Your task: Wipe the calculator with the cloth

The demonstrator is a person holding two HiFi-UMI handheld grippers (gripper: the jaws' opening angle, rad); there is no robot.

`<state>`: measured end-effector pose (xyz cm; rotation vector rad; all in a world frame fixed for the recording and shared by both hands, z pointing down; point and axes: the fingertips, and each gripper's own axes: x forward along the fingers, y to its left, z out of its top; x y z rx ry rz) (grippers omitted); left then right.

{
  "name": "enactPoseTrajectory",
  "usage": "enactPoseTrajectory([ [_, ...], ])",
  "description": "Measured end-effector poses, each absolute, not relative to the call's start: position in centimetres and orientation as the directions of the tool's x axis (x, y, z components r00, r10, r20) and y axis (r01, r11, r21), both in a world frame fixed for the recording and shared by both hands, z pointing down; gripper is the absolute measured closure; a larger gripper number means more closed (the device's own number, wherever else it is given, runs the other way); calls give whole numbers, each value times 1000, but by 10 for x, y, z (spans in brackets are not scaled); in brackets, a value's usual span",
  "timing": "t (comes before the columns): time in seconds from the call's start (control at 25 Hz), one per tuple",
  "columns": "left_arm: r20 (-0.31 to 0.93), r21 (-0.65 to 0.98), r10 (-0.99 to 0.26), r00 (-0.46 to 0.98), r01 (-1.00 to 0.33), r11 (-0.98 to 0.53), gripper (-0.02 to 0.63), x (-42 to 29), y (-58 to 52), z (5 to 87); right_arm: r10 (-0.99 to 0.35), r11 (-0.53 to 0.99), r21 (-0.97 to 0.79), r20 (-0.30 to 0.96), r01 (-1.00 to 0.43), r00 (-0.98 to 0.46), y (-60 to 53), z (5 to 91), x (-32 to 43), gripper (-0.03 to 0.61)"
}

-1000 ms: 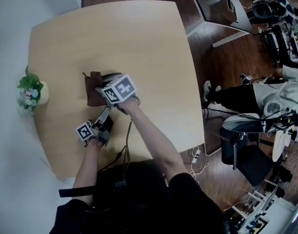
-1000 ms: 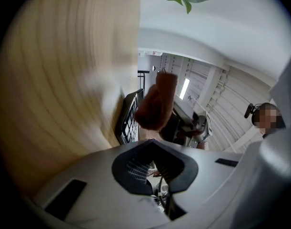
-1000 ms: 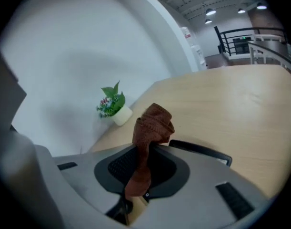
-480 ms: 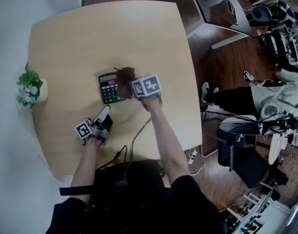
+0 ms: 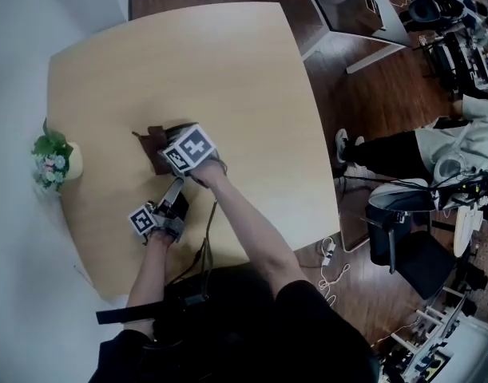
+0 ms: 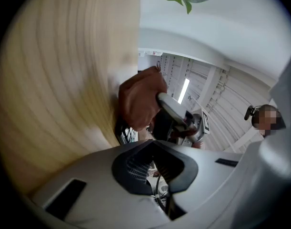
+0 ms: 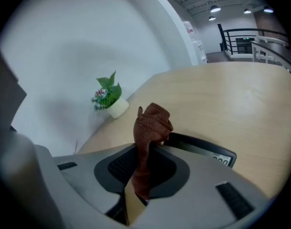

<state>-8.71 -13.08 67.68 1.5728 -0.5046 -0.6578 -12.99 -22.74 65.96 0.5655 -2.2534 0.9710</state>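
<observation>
In the head view the right gripper point(image 5: 168, 144) is clenched on the brown cloth point(image 5: 153, 143), left of centre on the table point(image 5: 228, 62). The cloth lies over the calculator point(image 7: 202, 150). Just below, the left gripper point(image 5: 176, 187) is closed with nothing in it.

The right gripper point(image 7: 144, 173) and cloth point(image 7: 152, 123) are covering most of the calculator point(image 7: 202, 150); its display digits are showing too small to read.
</observation>
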Motion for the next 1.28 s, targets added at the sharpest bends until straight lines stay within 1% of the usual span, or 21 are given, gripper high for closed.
enactPoseTrajectory([
  [0.08, -118, 992, -663, 740, 60, -110, 601, -84, -131, 676, -146, 617, -470, 720, -631, -679, -231, 677, -115, 511],
  [0.36, -114, 993, -659, 744, 59, -104, 601, -86, -133, 678, -257, 426, -498, 734, -755, -629, -248, 682, -11, 508],
  [0.48, -114, 993, -659, 744, 59, -105, 601, -85, -133, 679, -291, 361, -434, 789, -826, -541, -247, 693, 40, 511],
  [0.56, -114, 993, -656, 746, 61, -103, 601, -85, -132, 679, -323, 335, -390, 808, -858, -494, -246, 692, 63, 511],
  [0.64, -112, 993, -655, 747, 63, -98, 601, -86, -133, 678, -357, 345, -393, 785, -852, -507, -247, 677, 62, 511],
  [0.72, -116, 993, -657, 745, 65, -101, 601, -87, -133, 678, -379, 413, -393, 746, -821, -548, -251, 653, 41, 511],
  [0.76, -118, 992, -658, 744, 65, -104, 601, -87, -133, 678, -393, 478, -343, 740, -809, -546, -255, 640, 28, 511],
  [0.8, -119, 992, -658, 743, 64, -107, 601, -86, -133, 677, -413, 562, -236, 750, -793, -516, -260, 628, 16, 511],
  [0.84, -120, 992, -658, 743, 63, -109, 601, -86, -133, 677, -440, 651, -89, 765, -754, -470, -265, 618, 4, 511],
  [0.92, -119, 992, -658, 743, 61, -110, 601, -85, -133, 677, -486, 773, 169, 777, -611, -400, -271, 614, -19, 511],
  [1.0, -116, 993, -660, 742, 60, -106, 601, -85, -131, 677, -469, 846, 287, 800, -449, -374, -262, 637, -40, 511],
  [1.08, -114, 993, -660, 742, 60, -104, 601, -84, -130, 677, -402, 903, 308, 851, -301, -337, -237, 672, -47, 511],
  [1.12, -114, 993, -659, 743, 60, -105, 601, -83, -130, 677, -374, 919, 301, 870, -255, -320, -223, 684, -48, 511],
  [1.16, -115, 993, -658, 744, 59, -106, 601, -83, -131, 678, -355, 928, 290, 881, -235, -313, -210, 692, -47, 511],
  [1.28, -114, 993, -657, 745, 62, -102, 601, -83, -132, 679, -293, 943, 217, 899, -251, -326, -170, 702, -40, 511],
])
